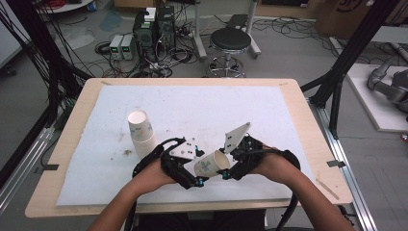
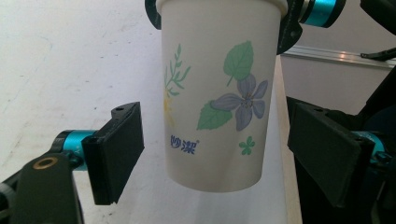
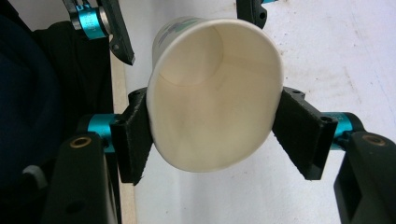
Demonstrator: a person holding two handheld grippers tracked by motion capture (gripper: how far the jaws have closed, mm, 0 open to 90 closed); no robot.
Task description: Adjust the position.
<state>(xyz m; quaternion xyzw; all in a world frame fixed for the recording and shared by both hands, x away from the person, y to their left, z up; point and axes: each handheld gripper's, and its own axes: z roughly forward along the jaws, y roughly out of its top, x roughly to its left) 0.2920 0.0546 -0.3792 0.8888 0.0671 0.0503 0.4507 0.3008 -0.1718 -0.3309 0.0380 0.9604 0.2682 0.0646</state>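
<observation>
A white paper cup (image 1: 210,165) printed with a blue flower and green leaves hangs sideways above the table's front edge. My right gripper (image 3: 217,137) is shut on the cup's (image 3: 210,93) rim and presses the mouth into an oval. My left gripper (image 2: 219,154) stands open around the cup's (image 2: 215,102) base, with a gap on either side between its pads (image 2: 116,149) and the cup wall. In the high view the left gripper (image 1: 198,168) and the right gripper (image 1: 227,164) face each other with the cup between them.
A stack of matching paper cups (image 1: 140,132) stands upright on the white mat (image 1: 192,106), just left of my left hand. The wooden table edge (image 1: 308,125) frames the mat. A stool (image 1: 230,43) and electronics sit on the floor beyond.
</observation>
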